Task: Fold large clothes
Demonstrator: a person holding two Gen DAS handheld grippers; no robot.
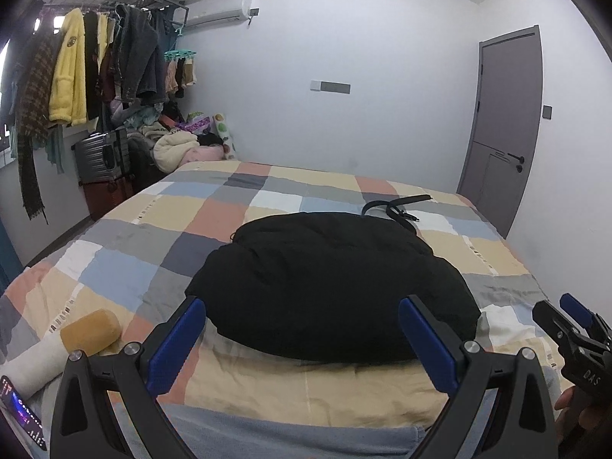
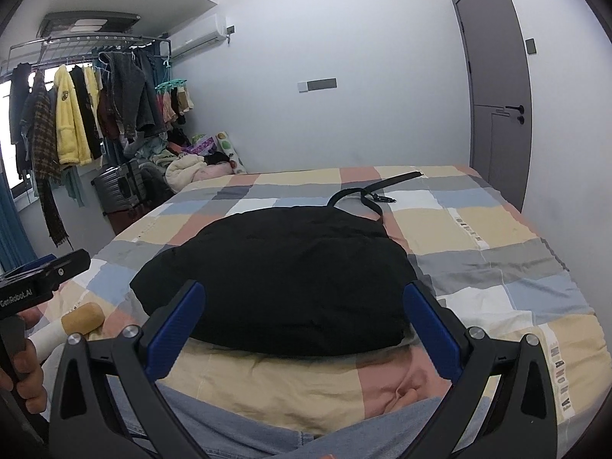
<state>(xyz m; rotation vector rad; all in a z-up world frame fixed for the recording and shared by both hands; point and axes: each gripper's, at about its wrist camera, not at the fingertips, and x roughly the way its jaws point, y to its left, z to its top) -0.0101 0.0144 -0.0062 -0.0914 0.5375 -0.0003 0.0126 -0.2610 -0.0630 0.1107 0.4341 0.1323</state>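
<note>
A black padded garment (image 1: 329,283) lies folded in a compact bundle on the checked bed cover (image 1: 160,225); it also shows in the right wrist view (image 2: 279,279). A black belt (image 1: 397,206) trails from its far side, seen too in the right wrist view (image 2: 367,195). My left gripper (image 1: 302,329) is open and empty, held just short of the bundle's near edge. My right gripper (image 2: 304,317) is open and empty at the same near edge; it also shows in the left wrist view (image 1: 570,321).
A yellow-tipped white roller (image 1: 72,340) lies at the near left of the bed. A clothes rack (image 1: 88,72), suitcases (image 1: 101,157) and piled clothes stand at the far left. A grey door (image 1: 501,130) is on the right. A phone (image 1: 23,417) lies at bottom left.
</note>
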